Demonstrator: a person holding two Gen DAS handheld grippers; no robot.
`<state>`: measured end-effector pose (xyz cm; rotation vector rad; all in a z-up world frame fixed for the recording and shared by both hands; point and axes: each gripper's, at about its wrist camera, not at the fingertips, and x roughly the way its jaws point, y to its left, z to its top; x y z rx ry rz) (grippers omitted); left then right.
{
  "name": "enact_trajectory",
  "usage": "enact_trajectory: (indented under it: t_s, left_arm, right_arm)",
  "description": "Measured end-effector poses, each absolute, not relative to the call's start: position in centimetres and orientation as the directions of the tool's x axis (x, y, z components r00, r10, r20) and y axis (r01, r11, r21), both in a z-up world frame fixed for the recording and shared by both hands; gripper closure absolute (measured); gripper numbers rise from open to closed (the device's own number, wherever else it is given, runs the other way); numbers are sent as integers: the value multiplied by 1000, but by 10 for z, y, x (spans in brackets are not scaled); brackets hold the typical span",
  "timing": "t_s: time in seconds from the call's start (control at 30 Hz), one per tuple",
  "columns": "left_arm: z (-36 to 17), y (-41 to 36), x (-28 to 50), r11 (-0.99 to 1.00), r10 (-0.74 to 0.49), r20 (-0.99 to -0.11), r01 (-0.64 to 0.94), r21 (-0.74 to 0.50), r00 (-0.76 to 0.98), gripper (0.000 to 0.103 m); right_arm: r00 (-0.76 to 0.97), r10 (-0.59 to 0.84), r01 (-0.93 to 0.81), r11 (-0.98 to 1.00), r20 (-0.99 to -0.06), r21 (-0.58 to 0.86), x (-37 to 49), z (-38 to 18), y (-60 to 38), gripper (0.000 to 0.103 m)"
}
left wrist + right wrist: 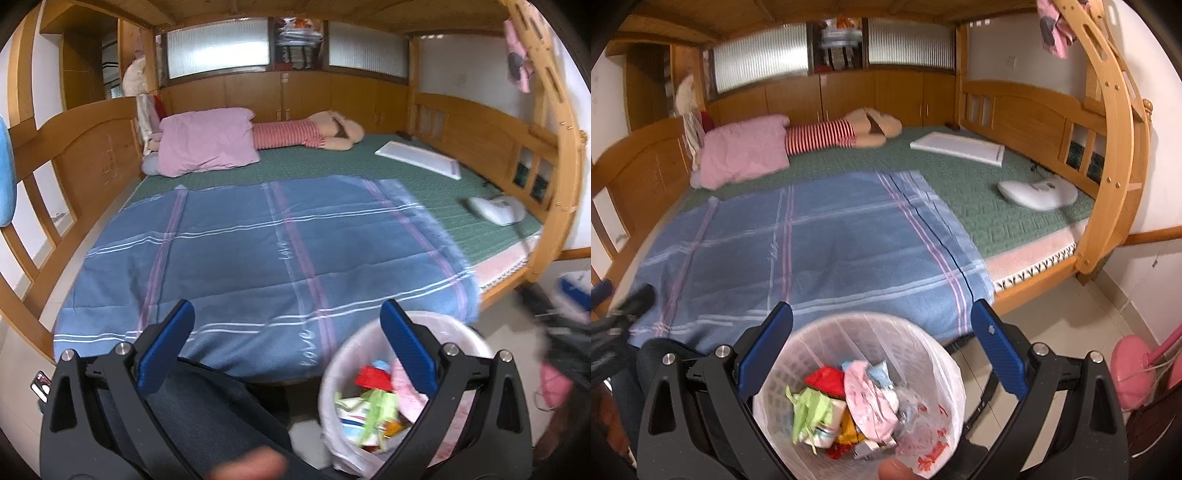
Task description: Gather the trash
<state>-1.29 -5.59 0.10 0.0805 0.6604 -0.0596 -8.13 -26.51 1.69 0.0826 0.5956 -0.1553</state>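
Bin (916, 347), white, mesh-walled, plastic-lined, holds crumpled colourful wrappers (849, 410).

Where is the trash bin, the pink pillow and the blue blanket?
trash bin (820, 332): right wrist view, on its back inner wall.
pink pillow (742, 153): right wrist view, middle of the pillow.
blue blanket (236, 258): left wrist view, middle of the blanket on the bed.

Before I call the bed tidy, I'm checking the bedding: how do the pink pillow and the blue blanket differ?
The pink pillow is plump and lies at the far end near the headboard; the blue blanket is spread flat over the near end. The pillow is plain pink, while the blanket is blue with pale and pink stripes crossing it. The pillow covers a small patch, the blanket much more. Both rest on the green mattress cover.
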Motion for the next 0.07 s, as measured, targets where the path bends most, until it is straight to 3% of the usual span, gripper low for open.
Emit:
enact_trajectory:
  t_s: [0.07]
  left_arm:
    - [-19,-52,11,992,65,-631,20,128,773,3]
  right_arm:
    - [893,24,-12,999,-449,29,-101,35,-234,8]
